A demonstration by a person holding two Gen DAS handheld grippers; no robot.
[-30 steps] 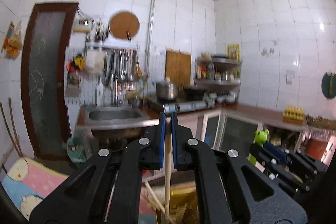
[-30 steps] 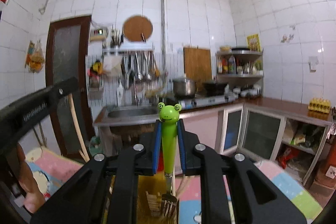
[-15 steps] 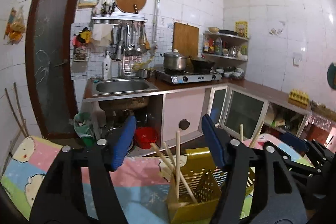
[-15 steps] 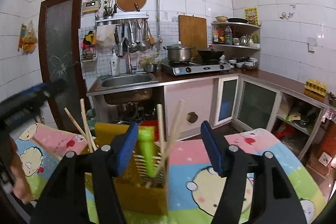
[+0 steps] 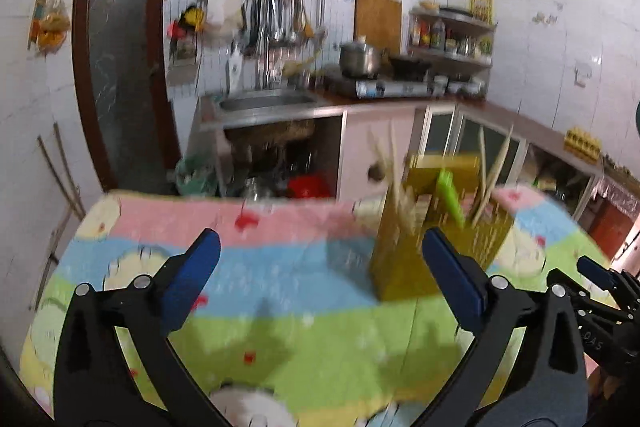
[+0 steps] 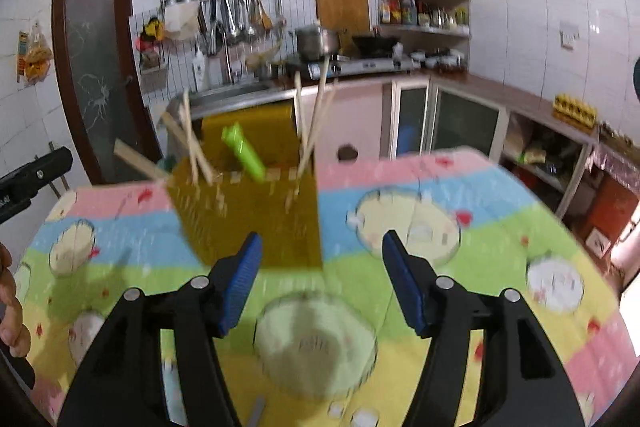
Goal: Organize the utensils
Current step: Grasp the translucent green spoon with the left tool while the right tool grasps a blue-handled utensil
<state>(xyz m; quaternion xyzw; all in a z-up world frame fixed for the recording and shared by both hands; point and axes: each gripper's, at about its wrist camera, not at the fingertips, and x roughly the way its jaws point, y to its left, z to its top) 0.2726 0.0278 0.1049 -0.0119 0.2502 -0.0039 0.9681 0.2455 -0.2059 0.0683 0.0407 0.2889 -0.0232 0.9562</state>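
Note:
A yellow slotted utensil holder (image 6: 256, 211) stands on the cartoon-print tablecloth (image 6: 440, 291). In it lean a green-handled fork (image 6: 244, 153) and several wooden chopsticks (image 6: 312, 123). My right gripper (image 6: 322, 243) is open just in front of the holder, with nothing between its blue pads. In the left wrist view the same holder (image 5: 400, 267), the fork (image 5: 450, 199) and the chopsticks (image 5: 394, 163) sit ahead and to the right. My left gripper (image 5: 320, 243) is empty and its jaws are opening wide. The holder is partly behind the left gripper's right finger.
Beyond the table's far edge are a sink counter (image 5: 264, 107), a gas stove with a pot (image 6: 316, 41), low cabinets (image 6: 440, 115) and a dark door (image 5: 120, 59). A hand (image 6: 8, 307) shows at the left edge. A small grey strip (image 6: 256, 411) lies near the table's front.
Both grippers let go: the left one released a chopstick and the right one the green fork, and both now stand in the holder. Both grippers drew back, tilted down and stand open.

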